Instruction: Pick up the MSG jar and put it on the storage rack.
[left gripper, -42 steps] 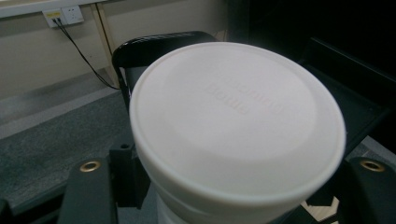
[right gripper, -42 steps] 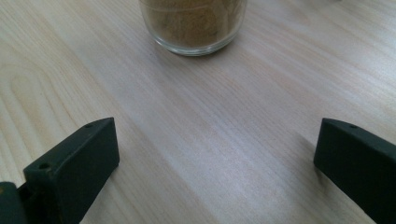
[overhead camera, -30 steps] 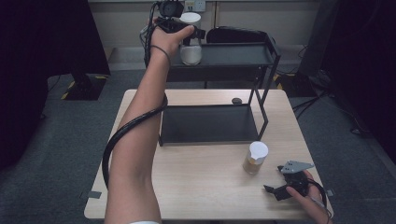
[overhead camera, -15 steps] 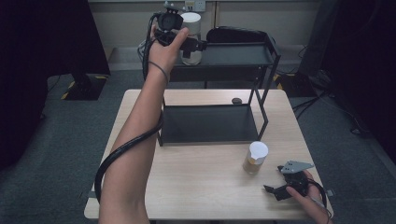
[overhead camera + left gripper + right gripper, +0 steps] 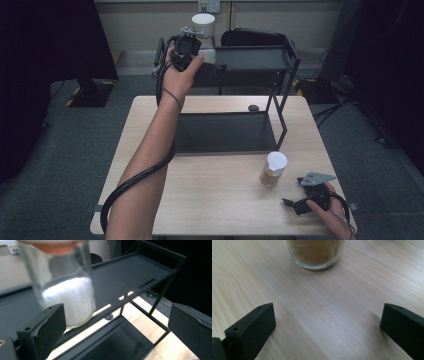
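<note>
Fingers of the left gripper stand wide apart, having just been opening, with nothing clamped between them. Just ahead, the glass jar of white powder stands upright on the top shelf of the black rack, free of the pads. Right gripper rests low over the desk, fingers spread and empty, near the jar of brown powder.
</note>
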`<state>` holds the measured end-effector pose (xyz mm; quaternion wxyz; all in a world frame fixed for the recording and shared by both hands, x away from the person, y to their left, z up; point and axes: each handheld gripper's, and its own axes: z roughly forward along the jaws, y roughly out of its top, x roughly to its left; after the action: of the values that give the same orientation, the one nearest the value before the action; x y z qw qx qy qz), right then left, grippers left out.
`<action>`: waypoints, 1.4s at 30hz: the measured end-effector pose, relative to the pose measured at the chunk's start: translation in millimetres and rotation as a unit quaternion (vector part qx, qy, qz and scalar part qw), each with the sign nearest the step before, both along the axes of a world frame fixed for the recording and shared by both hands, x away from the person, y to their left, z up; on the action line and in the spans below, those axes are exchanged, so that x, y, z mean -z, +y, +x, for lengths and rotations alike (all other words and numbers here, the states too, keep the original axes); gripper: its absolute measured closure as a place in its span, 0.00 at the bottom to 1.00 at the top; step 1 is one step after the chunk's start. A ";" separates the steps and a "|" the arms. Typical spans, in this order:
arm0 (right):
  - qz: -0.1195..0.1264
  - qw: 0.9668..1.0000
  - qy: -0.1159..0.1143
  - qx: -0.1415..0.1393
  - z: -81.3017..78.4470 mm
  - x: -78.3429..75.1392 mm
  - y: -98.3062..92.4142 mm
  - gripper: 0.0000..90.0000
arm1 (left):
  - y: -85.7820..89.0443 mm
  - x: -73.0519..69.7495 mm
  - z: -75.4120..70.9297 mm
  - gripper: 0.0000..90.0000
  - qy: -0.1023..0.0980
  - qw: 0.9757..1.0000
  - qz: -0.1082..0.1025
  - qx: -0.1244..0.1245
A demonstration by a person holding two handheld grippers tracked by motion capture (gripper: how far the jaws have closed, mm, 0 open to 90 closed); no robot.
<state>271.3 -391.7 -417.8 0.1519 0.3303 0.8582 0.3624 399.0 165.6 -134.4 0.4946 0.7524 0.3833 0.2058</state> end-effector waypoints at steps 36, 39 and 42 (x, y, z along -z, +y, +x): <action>0.000 1.000 -0.001 0.000 -0.1 0.2 0.0 0.00 | -7.7 77.7 -23.4 0.01 0.013 0.999 -0.001 0.042; 0.000 1.000 -0.001 0.000 -0.1 0.2 0.0 0.00 | -7.1 84.6 -25.9 0.01 0.015 0.999 0.002 0.046; 0.000 1.000 -0.001 0.000 -0.1 0.2 -0.1 0.00 | -5.1 90.0 -27.2 0.01 0.017 0.999 -0.002 0.048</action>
<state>271.2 -391.7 -418.0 0.1524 0.3301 0.8580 0.3630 371.8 160.5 -224.4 0.4987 0.7724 0.3555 0.1682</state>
